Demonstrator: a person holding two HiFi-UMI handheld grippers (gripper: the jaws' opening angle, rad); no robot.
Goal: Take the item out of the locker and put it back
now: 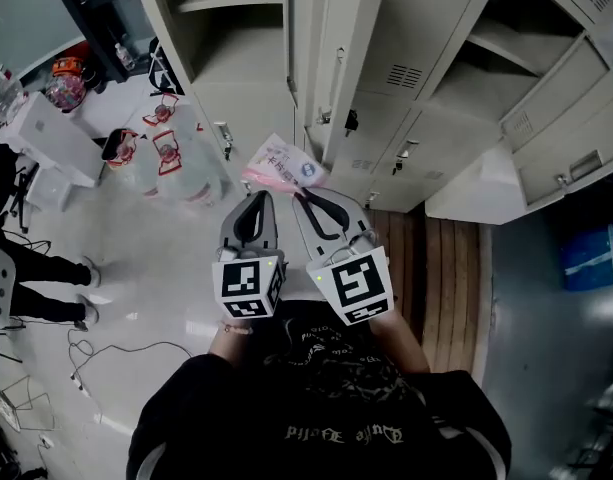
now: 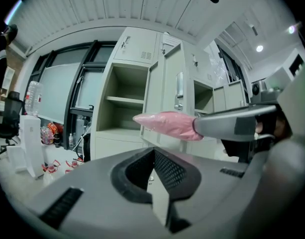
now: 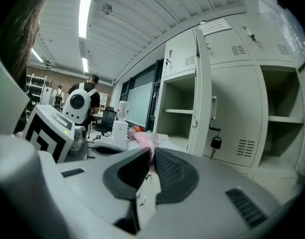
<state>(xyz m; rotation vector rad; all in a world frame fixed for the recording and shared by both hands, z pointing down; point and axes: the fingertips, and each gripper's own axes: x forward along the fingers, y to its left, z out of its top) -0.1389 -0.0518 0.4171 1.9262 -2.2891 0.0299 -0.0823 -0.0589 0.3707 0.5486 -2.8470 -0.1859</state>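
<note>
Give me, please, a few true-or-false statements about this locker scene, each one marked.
1. The right hand-held gripper is shut on the pink packet. True.
2. The left hand-held gripper grips the packet too. False: its jaws are together with nothing between them.
3. The locker ahead stands open. True.
4. The packet lies on a locker shelf. False: it is held in the air in front of the lockers.

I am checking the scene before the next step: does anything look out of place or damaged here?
Nothing looks damaged or spilled. Only the pink packet is out of the open locker, pinched at its edge by the right gripper.
</note>
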